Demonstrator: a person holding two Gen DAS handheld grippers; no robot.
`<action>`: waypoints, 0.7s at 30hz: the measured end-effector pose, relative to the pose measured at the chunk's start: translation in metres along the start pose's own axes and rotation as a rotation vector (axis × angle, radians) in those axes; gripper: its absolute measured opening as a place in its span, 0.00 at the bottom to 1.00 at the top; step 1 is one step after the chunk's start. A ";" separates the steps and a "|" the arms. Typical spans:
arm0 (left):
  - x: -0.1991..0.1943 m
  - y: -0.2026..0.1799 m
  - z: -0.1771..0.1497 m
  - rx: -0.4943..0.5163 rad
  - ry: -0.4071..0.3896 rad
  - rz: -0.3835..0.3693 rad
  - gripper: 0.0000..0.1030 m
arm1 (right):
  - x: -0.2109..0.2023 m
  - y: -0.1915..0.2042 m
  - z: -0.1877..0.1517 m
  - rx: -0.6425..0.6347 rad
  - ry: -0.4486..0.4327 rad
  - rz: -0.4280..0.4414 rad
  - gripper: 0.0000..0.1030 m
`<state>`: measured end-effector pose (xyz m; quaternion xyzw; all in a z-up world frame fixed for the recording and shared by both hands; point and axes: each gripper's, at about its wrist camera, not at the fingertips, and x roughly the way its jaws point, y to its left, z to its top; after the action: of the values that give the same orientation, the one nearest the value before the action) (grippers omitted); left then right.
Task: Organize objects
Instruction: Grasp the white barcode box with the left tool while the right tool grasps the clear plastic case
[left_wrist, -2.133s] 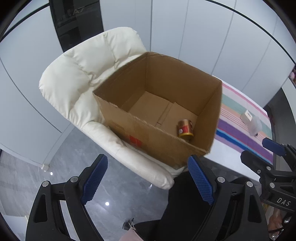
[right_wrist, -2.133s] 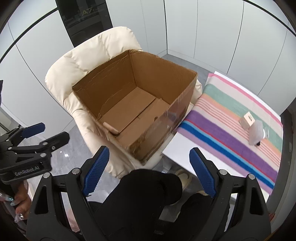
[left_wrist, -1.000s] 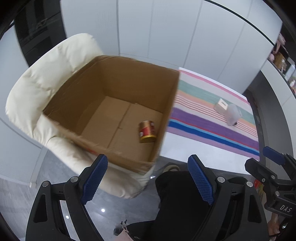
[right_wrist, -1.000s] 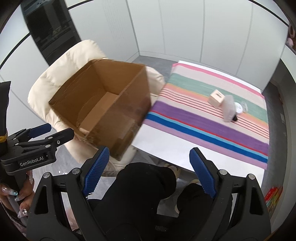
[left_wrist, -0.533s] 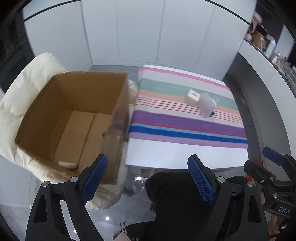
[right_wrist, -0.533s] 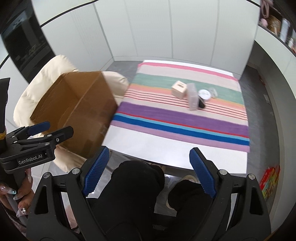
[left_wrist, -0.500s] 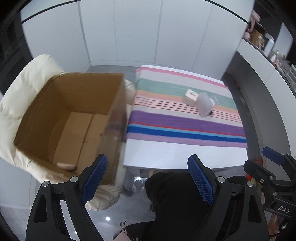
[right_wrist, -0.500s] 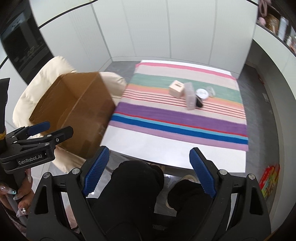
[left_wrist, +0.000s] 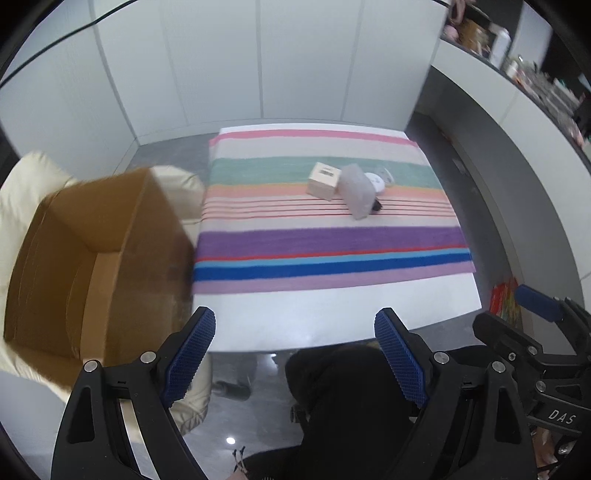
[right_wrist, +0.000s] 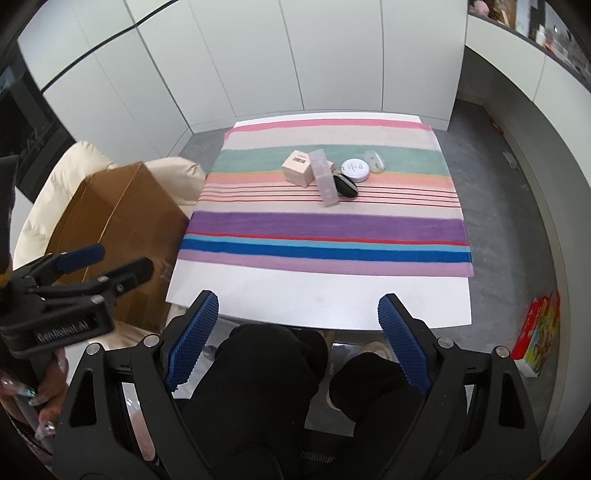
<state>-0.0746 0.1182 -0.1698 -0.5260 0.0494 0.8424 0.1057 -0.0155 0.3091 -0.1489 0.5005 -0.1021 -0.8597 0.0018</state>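
Two grippers are in your hands, both angled steeply down over your dark-trousered knees, jaws spread wide and grasping nothing: the left gripper (left_wrist: 294, 345) and the right gripper (right_wrist: 298, 326). At nine o'clock the open brown cardboard box (left_wrist: 92, 254) sits on the cream padded armchair (right_wrist: 55, 184). At twelve o'clock the white table (right_wrist: 317, 299) carries the striped multicoloured cloth (right_wrist: 325, 225). On its far half, clustered and touching, lie the frosted rectangular case (right_wrist: 324, 176), the small beige carton (right_wrist: 297, 167), the round white tin (right_wrist: 355, 169) and the black oval item (right_wrist: 345, 185).
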 end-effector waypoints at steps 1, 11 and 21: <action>0.003 -0.005 0.003 0.016 -0.003 0.007 0.87 | 0.003 -0.003 0.001 0.007 0.000 0.002 0.88; 0.057 -0.008 0.036 -0.032 0.116 -0.038 0.87 | 0.045 -0.040 0.023 0.026 -0.007 -0.009 0.88; 0.139 0.004 0.073 -0.066 0.188 0.017 0.87 | 0.156 -0.060 0.083 -0.004 0.008 0.042 0.88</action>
<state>-0.1983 0.1463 -0.2624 -0.6055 0.0358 0.7914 0.0759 -0.1593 0.3656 -0.2541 0.5018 -0.1110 -0.8576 0.0210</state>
